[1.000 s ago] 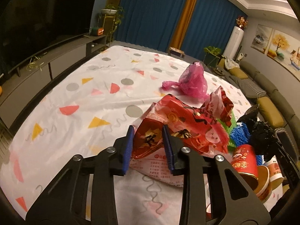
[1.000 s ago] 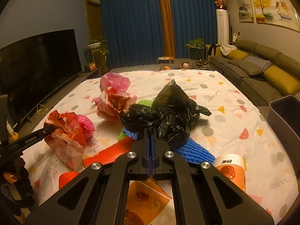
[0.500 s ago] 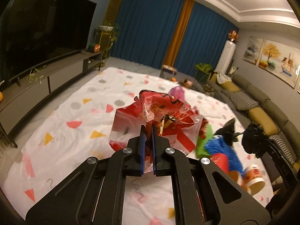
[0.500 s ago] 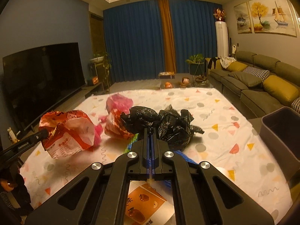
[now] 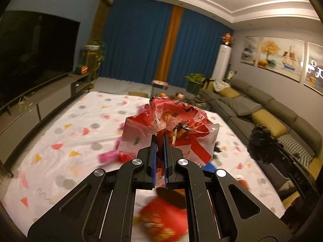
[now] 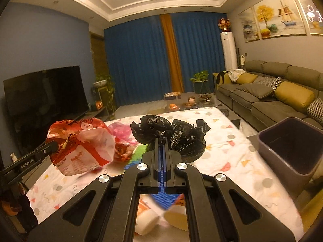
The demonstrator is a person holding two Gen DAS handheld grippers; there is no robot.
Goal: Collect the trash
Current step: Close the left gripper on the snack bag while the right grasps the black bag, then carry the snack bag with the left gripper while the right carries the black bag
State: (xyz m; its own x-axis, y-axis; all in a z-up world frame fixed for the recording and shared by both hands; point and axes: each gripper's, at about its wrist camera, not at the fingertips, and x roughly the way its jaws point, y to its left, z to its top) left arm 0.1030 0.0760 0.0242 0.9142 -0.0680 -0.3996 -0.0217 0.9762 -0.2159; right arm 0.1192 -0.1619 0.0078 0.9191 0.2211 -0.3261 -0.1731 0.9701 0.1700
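Note:
My left gripper (image 5: 159, 139) is shut on a red and white plastic bag (image 5: 171, 125), lifted clear of the patterned sheet (image 5: 66, 141). The same bag (image 6: 80, 143) hangs at the left of the right wrist view, with the left gripper's fingers (image 6: 48, 149) on it. My right gripper (image 6: 163, 141) is shut on a crumpled black plastic bag (image 6: 181, 135), also raised above the sheet. That black bag (image 5: 262, 143) shows at the right of the left wrist view. A dark grey bin (image 6: 292, 147) stands open at the right.
Below the grippers lie a pink bag (image 6: 121, 130), blue foam netting (image 6: 165, 199), paper cups (image 6: 147, 219) and red packaging (image 5: 163, 219) on the sheet (image 6: 232, 155). A sofa (image 6: 272, 94) runs along the right, a television (image 6: 44, 94) and low cabinet (image 5: 40, 100) along the left.
The left gripper closed on the red and white bag and lifted it off the sheet. The right gripper, shut on the black bag throughout, rose with it too.

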